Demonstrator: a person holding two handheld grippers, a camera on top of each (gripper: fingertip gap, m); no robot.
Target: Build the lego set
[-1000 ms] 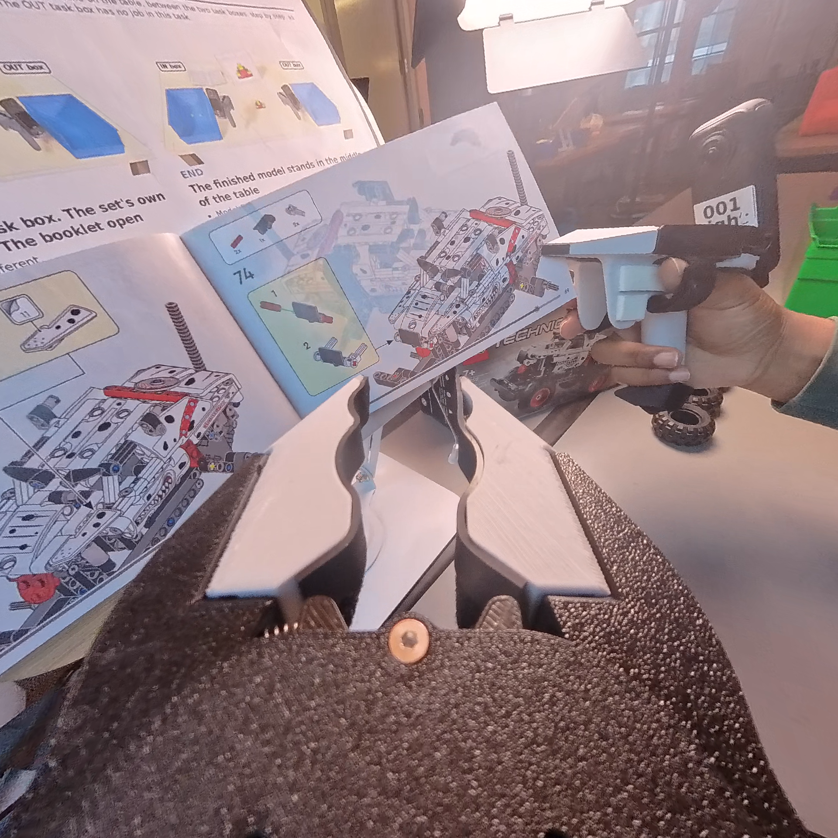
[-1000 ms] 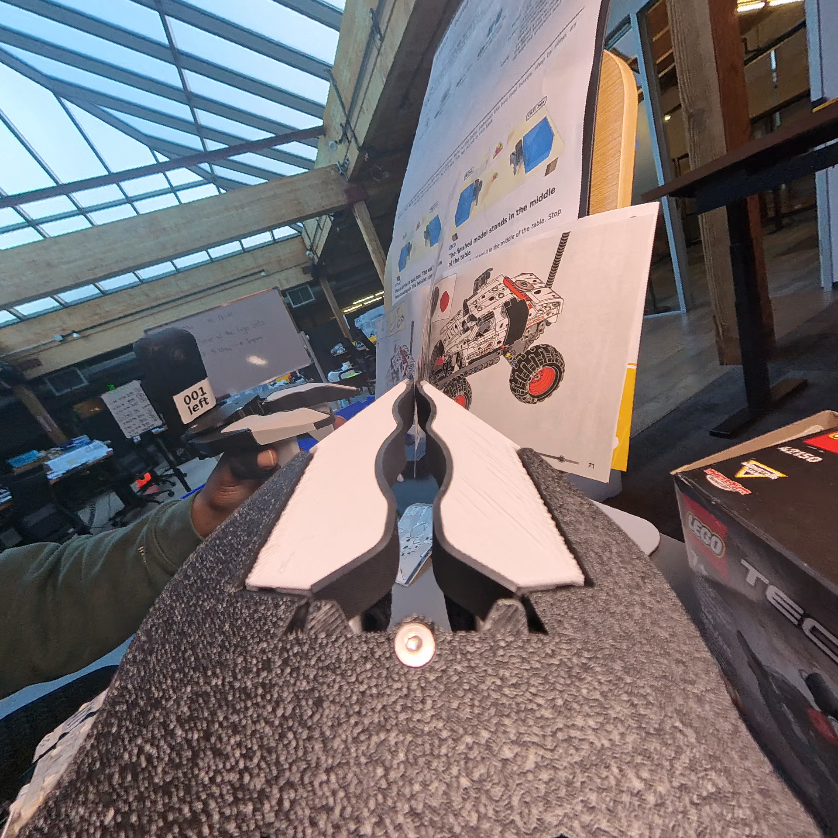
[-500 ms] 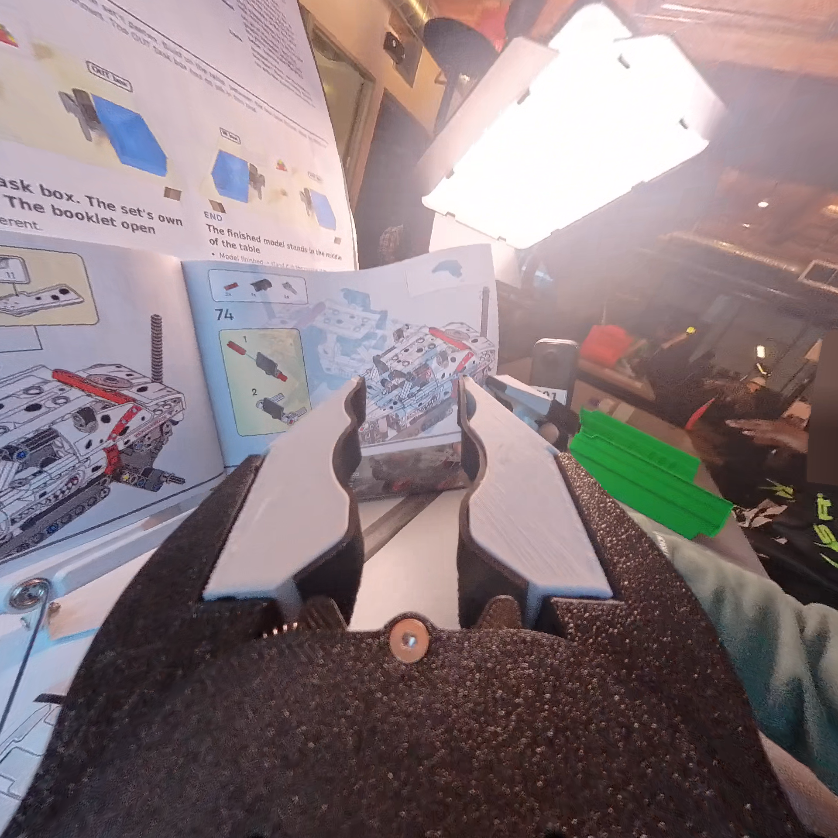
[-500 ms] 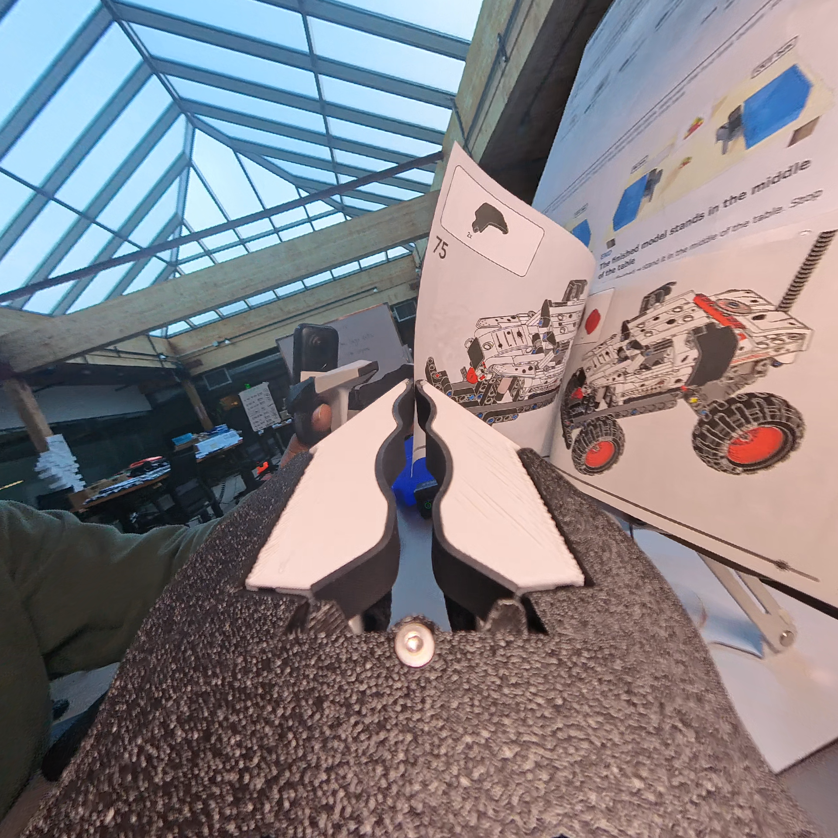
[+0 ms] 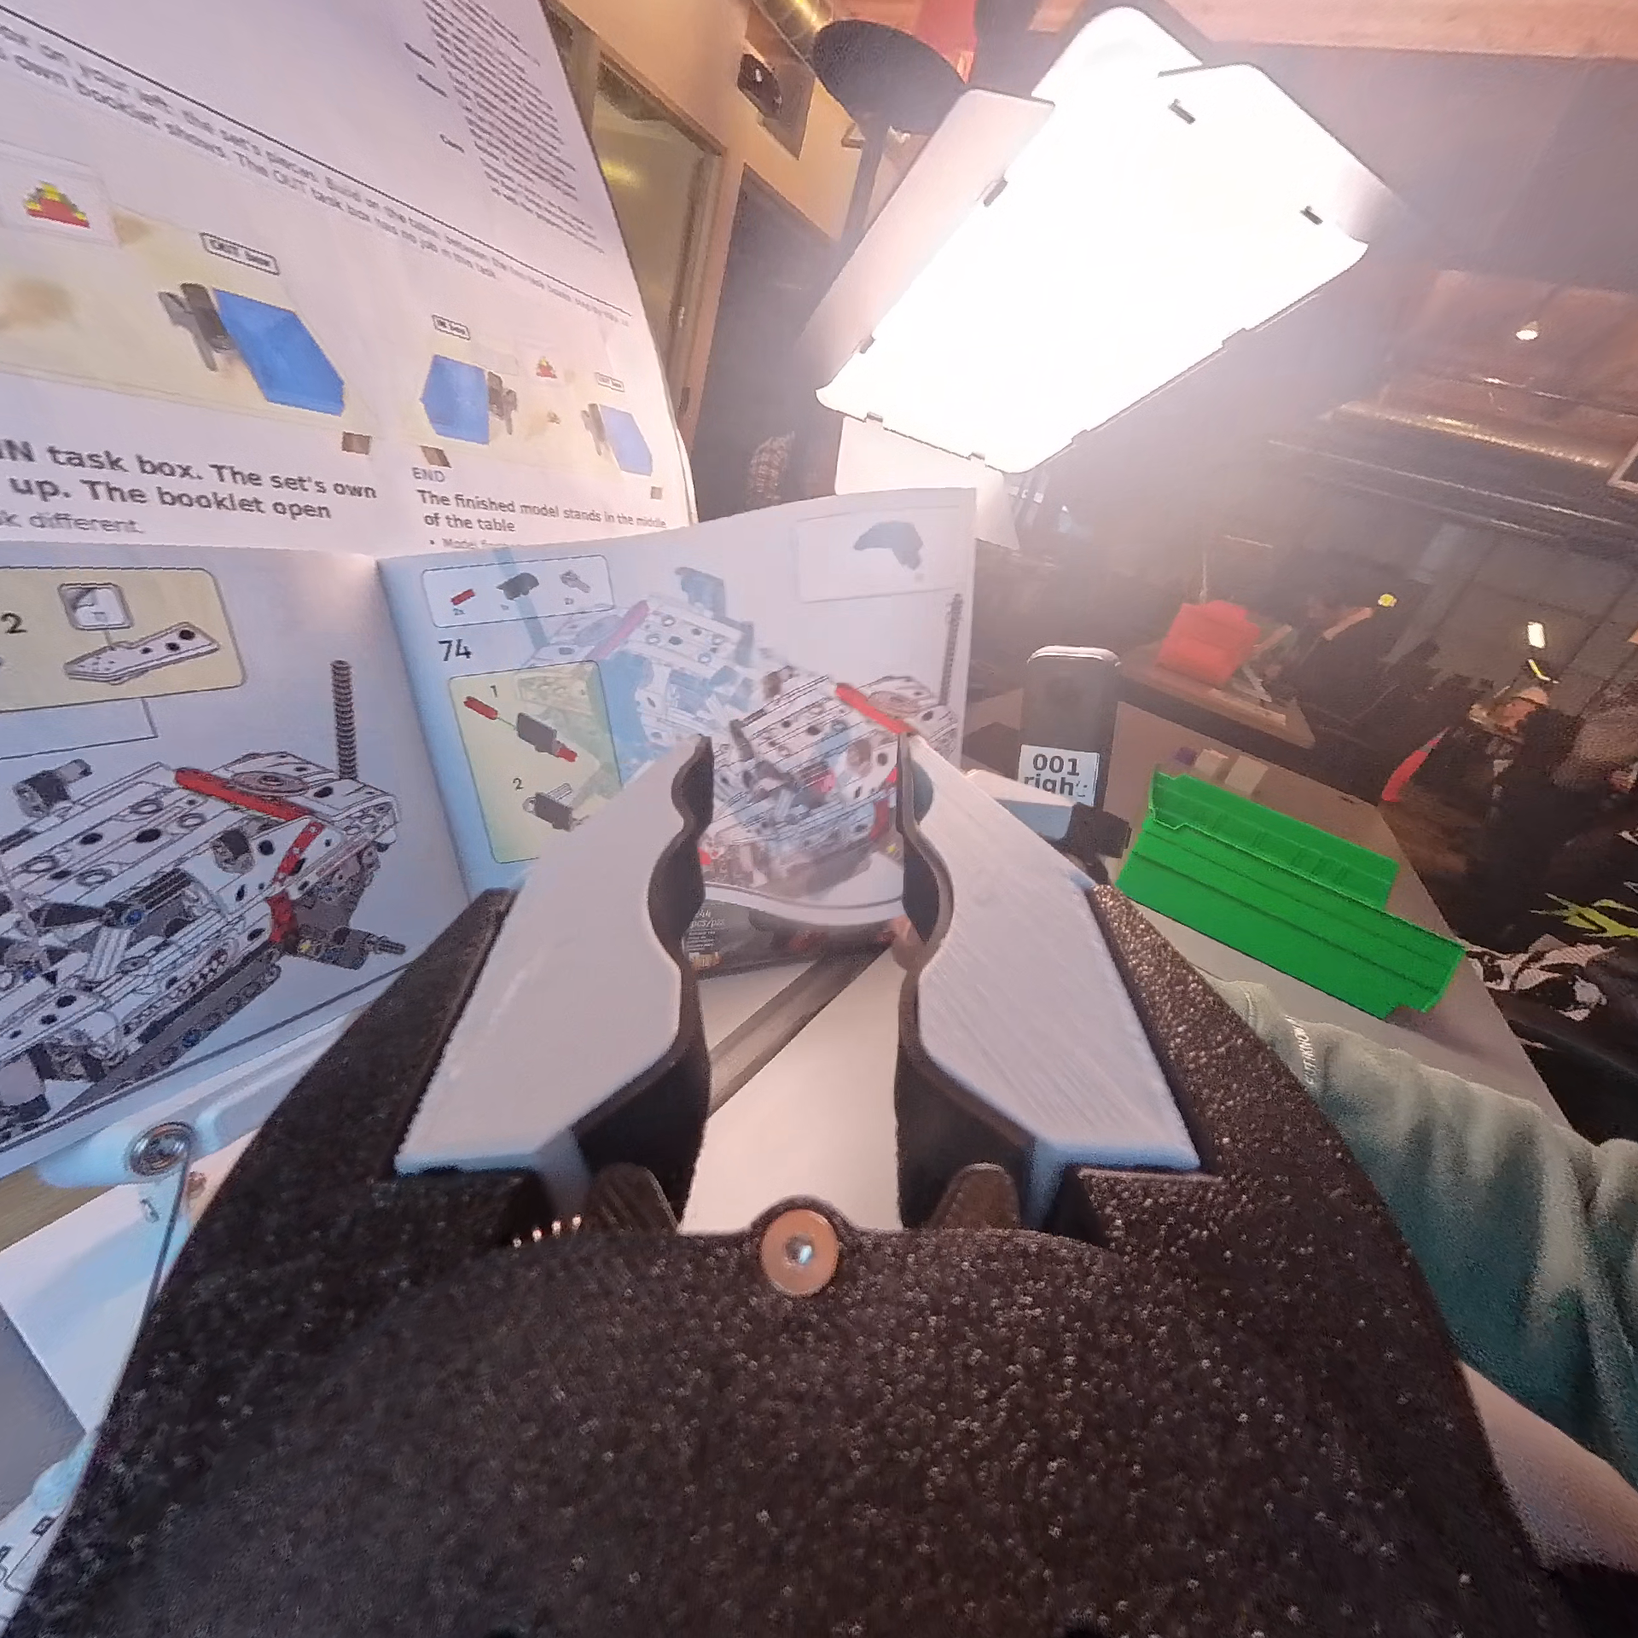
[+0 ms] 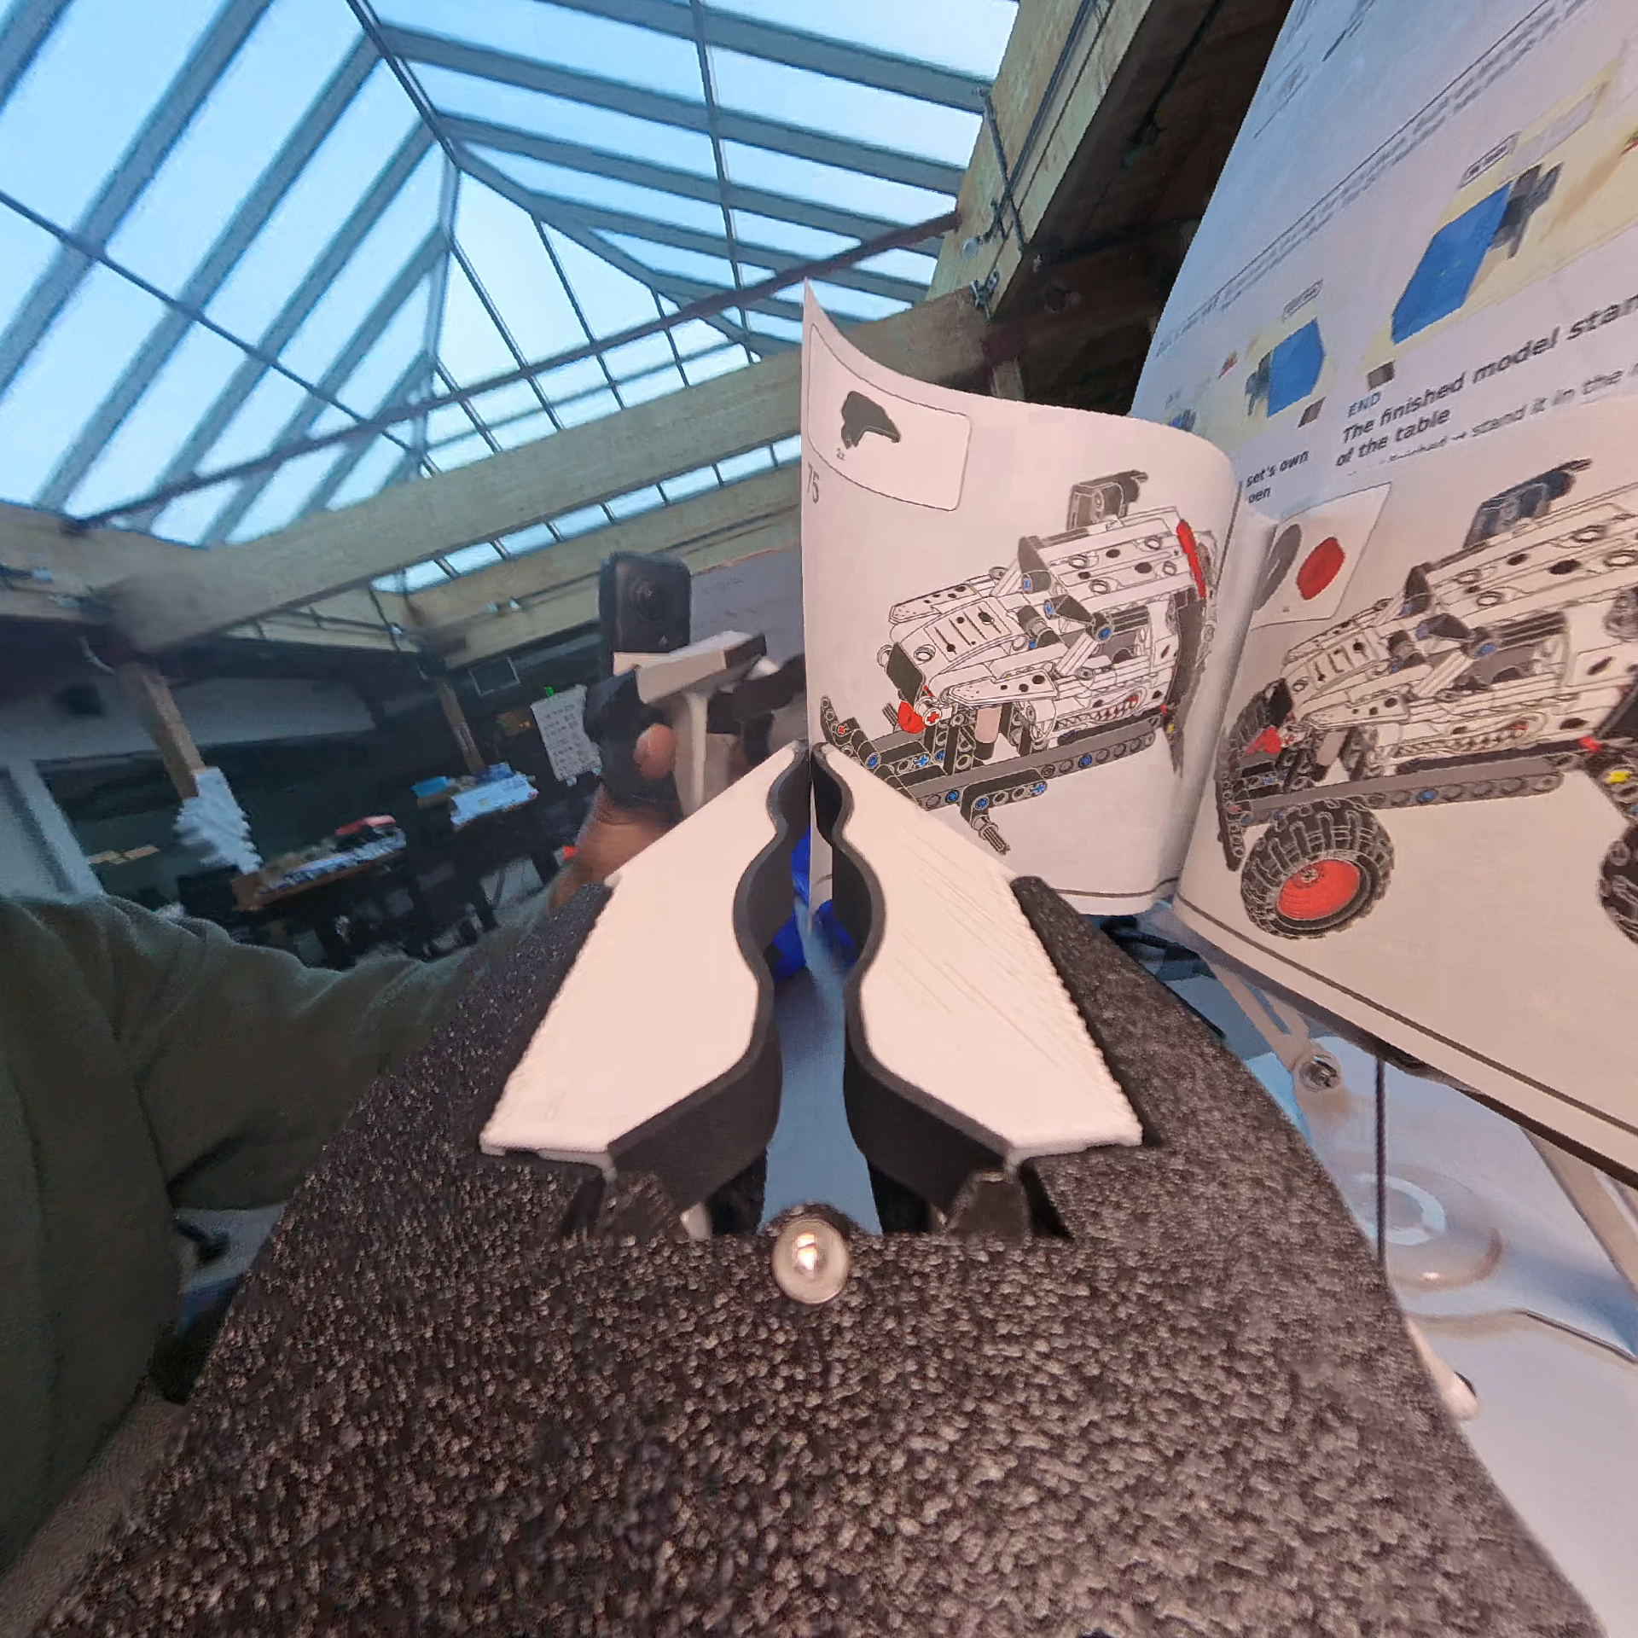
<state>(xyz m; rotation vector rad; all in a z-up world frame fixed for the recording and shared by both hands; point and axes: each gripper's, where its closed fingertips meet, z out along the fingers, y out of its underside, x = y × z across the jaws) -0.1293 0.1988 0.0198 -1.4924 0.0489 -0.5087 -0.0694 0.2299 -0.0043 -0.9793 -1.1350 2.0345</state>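
The instruction booklet (image 5: 222, 842) stands open on a white stand, with printed drawings of the white truck model. My right gripper (image 6: 811, 753) is shut on the lower edge of one booklet page (image 6: 1002, 620) and holds it upright and curled, partway through a turn. The same page (image 5: 709, 674) shows in the left wrist view, with the right gripper (image 5: 1068, 753) behind its far edge. My left gripper (image 5: 802, 753) is open and empty, close in front of that page. It also shows in the right wrist view (image 6: 682, 674), held in a hand. No loose bricks are in view.
A large printed task sheet (image 5: 266, 266) stands behind the booklet. The dark Lego set box (image 5: 780, 948) lies on the grey table under the page. A green bin (image 5: 1285, 895) sits at the right. A bright lamp panel (image 5: 1108, 266) hangs above. A sleeve (image 5: 1462, 1241) crosses the lower right. My right fingertips sit around 8 centimetres from my left ones.
My right gripper has carried the pinched page up and across, so it now stands curled and upright. The left gripper has tilted upward and stayed open.
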